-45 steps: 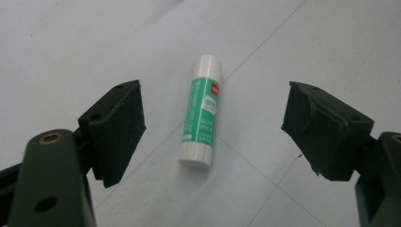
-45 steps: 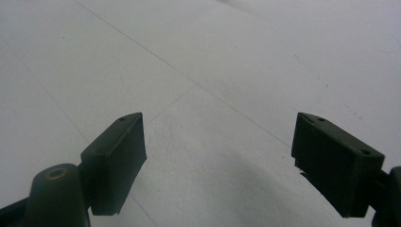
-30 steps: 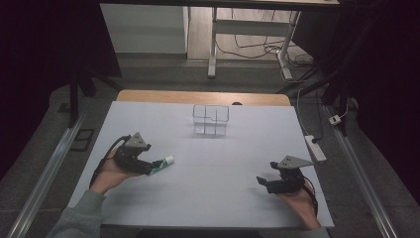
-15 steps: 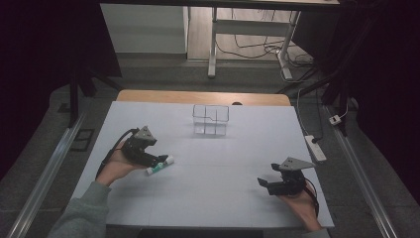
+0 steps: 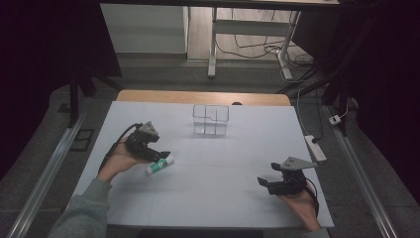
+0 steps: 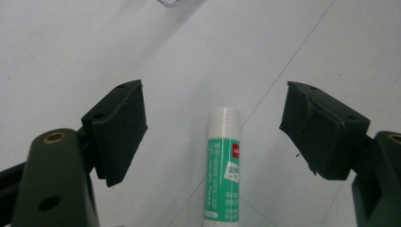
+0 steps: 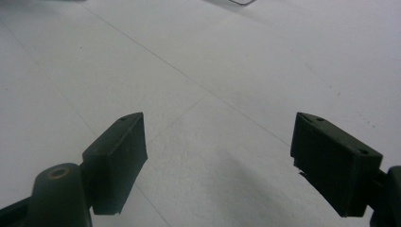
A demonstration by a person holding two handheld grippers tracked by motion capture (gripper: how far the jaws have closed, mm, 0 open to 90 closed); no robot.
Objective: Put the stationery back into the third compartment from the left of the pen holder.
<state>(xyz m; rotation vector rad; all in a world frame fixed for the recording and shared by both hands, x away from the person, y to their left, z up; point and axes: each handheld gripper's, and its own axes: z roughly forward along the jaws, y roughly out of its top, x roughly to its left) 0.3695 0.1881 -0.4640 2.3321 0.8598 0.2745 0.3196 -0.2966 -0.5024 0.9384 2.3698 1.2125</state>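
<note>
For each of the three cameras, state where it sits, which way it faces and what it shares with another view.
High view: above the person's side, facing forward and down on the table; forearms, left hand-held gripper and right hand-held gripper show.
Left gripper view: rides the left hand-held gripper, looking along its open jaws at the glue stick.
Right gripper view: rides the right hand-held gripper, open jaws over bare table.
Shared: the glue stick shows in the high and left views.

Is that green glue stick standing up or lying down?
Lying down: the glue stick rests lengthwise on the table, between the open left tongs.
</note>
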